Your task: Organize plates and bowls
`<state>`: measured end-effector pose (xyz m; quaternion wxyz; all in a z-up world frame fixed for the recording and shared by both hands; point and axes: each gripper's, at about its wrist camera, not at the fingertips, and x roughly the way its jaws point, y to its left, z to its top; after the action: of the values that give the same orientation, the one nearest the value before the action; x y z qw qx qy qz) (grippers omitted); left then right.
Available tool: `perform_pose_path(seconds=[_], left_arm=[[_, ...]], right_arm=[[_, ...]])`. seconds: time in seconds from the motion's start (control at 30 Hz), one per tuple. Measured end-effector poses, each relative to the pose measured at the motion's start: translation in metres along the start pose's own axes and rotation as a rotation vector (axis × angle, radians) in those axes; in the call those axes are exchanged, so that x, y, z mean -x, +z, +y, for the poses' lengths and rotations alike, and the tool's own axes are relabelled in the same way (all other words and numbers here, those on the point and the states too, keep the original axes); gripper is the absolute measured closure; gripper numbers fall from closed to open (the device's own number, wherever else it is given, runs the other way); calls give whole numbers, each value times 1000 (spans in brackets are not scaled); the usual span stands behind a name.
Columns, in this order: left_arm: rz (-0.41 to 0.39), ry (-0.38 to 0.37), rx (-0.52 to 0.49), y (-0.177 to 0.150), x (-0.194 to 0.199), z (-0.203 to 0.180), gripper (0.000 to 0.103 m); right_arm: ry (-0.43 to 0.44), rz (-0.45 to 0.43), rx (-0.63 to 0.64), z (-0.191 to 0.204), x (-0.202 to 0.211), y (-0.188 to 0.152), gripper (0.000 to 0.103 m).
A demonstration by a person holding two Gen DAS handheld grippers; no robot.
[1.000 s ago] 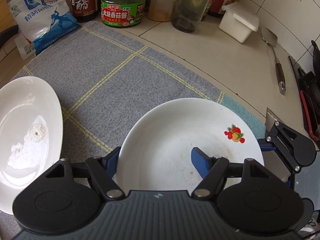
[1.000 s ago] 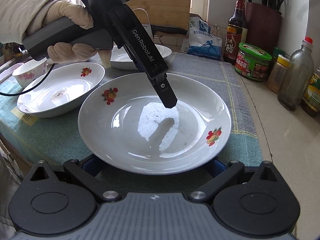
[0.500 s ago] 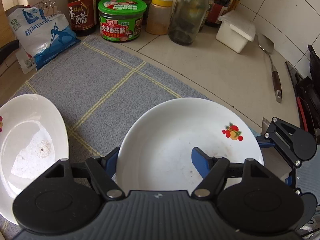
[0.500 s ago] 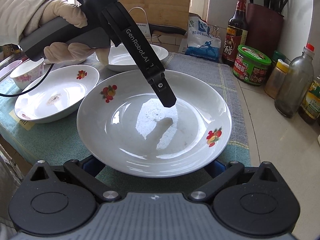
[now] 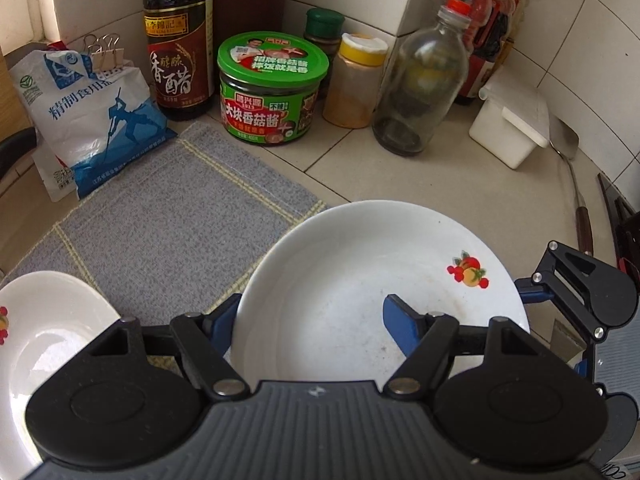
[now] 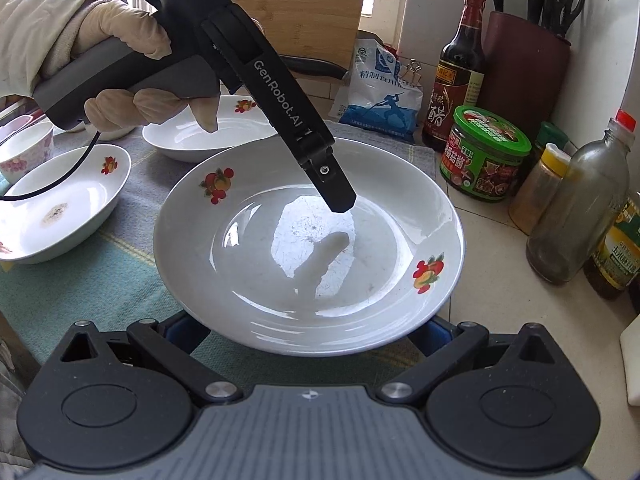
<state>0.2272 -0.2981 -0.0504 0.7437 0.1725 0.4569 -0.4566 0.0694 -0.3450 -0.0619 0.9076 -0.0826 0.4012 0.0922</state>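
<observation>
Over the kitchen counter (image 5: 400, 184), the left hand-held gripper (image 5: 308, 320) grips the plate (image 5: 360, 280) rim; right hand-held gripper's (image 6: 308, 332) grip unclear.

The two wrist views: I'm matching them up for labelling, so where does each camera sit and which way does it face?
Left wrist: on the left gripper, angled down at the held plate, facing the jars along the tiled wall; the right gripper's finger shows at the right edge.
Right wrist: on the right gripper, looking over the plate toward the window; a gloved hand holds the left gripper.
Shared: the plate, green jar, vinegar bottle.
</observation>
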Motion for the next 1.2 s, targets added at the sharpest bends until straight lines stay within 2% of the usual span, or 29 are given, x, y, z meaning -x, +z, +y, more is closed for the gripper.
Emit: perform_pose_path(seconds=[0.4,0.93,1.1,1.2], left_arm=[[8,25,11,20,-31,13,29],[-3,28,4,23,-38,17,29],[-29,47,-6,18,-27,15,18],[-51,78,-8,14,-13,13,17]], right_arm=[[18,18,-5,-26,-28,7,0],[15,27,-26,-30,-35,9,0],[3,32,-21,-29,-34,8,0],[-22,39,-17,-26,-30,8,0]])
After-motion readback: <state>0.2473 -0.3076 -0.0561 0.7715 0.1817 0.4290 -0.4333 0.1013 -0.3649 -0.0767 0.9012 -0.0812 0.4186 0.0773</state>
